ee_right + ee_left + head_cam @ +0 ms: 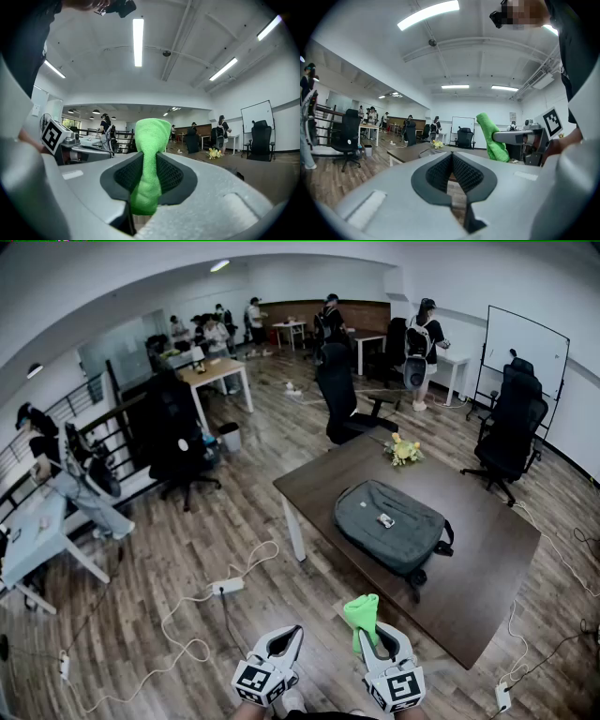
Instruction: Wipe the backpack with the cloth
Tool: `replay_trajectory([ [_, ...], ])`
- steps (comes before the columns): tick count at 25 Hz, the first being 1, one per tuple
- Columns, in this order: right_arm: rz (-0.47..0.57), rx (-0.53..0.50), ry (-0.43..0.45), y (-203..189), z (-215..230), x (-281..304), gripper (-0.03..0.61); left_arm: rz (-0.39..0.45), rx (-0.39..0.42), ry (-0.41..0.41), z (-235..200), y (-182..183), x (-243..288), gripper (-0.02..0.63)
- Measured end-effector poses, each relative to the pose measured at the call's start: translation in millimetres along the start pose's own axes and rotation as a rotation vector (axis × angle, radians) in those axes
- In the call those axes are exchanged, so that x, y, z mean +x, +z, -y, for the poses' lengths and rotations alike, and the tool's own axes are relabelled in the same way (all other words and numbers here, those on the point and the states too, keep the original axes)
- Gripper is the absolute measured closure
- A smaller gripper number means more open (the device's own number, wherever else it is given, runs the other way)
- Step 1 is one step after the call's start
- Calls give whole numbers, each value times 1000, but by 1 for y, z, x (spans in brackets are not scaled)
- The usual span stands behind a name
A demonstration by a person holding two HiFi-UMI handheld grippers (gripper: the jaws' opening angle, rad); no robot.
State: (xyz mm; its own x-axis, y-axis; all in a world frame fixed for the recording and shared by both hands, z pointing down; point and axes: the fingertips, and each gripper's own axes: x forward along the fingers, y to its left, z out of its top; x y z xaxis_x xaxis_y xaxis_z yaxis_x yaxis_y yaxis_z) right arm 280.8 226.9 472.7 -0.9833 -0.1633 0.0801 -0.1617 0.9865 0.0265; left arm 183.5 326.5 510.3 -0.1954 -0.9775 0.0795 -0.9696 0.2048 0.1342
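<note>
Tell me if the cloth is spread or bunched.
Bunched: the right gripper is shut on the cloth, squeezing it into a narrow wad that stands up above the jaws.

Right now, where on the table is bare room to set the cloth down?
Bare table lies between the backpack and the right edge, and at the near end below the backpack. The far corner is crowded: flowers sit close to the backpack.
</note>
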Motion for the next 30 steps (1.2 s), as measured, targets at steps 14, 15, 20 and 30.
replay_trajectory([
  [14, 2, 3, 6, 5, -16, 25, 495, 4, -8, -4, -21, -1, -7, 595],
  [15, 7, 8, 4, 5, -18, 28, 495, 5, -8, -2, -25, -2, -8, 595],
  [20, 30, 20, -1, 9, -27, 42, 491, 17, -9, 3, -45, -1, -15, 595],
  [30, 40, 42, -12, 9, -59, 90, 489, 9, 13, -34, -93, 0, -32, 595],
])
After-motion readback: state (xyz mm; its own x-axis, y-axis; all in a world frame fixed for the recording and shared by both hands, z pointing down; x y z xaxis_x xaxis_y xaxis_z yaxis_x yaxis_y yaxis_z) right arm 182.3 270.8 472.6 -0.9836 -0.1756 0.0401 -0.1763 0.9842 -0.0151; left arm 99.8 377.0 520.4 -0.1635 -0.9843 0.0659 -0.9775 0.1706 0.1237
